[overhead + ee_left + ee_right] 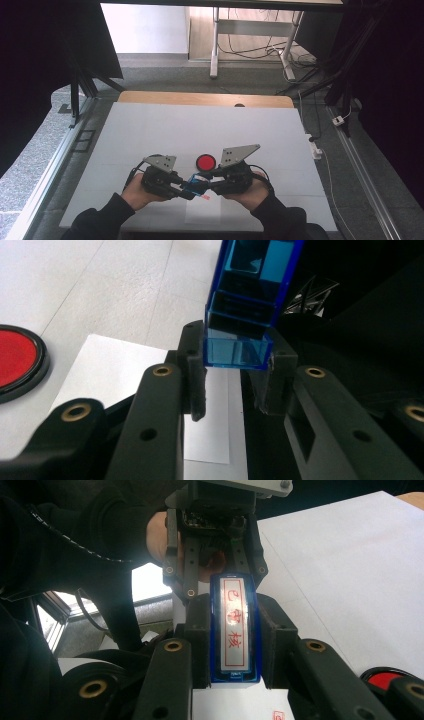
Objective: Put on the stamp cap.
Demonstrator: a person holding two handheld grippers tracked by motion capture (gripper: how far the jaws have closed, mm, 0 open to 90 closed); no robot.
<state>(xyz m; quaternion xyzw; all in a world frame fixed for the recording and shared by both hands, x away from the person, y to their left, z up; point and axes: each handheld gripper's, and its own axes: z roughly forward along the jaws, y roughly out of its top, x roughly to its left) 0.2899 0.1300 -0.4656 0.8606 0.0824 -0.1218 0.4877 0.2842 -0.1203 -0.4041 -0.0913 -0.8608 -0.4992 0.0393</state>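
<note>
High view | blue stamp (196,186) spans left tool (186,192) to right tool (212,184)

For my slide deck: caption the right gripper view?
Right gripper and left gripper clamp opposite ends of a blue stamp with red characters.

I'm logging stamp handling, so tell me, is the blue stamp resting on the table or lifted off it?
Lifted. Both grippers clamp the blue stamp, one at each end, and the high view shows it bridging them above the white paper.
</note>
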